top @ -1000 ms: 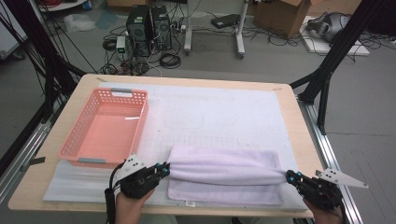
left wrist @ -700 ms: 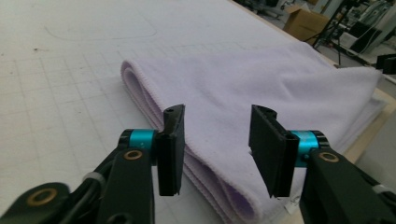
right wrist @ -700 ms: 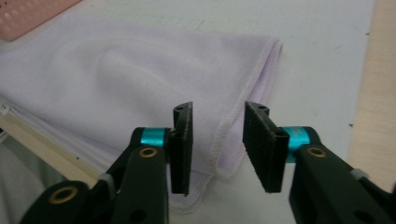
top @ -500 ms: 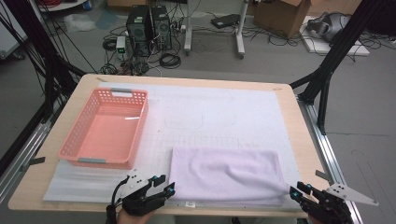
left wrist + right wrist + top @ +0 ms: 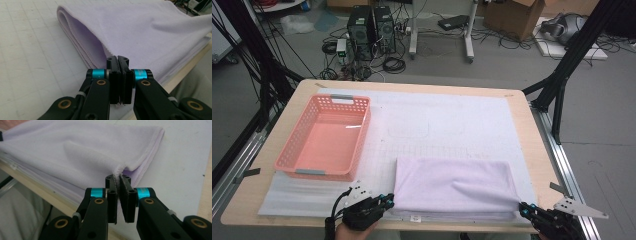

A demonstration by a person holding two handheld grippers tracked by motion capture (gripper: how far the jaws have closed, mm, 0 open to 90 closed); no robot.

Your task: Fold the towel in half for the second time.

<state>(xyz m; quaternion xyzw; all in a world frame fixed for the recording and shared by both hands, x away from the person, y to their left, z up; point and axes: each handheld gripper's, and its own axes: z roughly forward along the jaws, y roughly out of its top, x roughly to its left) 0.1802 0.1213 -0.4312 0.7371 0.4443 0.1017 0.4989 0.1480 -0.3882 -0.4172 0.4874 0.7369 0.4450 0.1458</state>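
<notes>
White foam mat, soft folded lilac towel

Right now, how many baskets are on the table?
1. The pink basket sits on the table's left side, beyond the left gripper, apart from the folded lilac towel.

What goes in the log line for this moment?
left claw: shut on towel near corner | right claw: shut on towel edge | basket: empty

Your wooden table carries a white mat. On that mat lie a pink basket and a folded lilac towel.
</notes>
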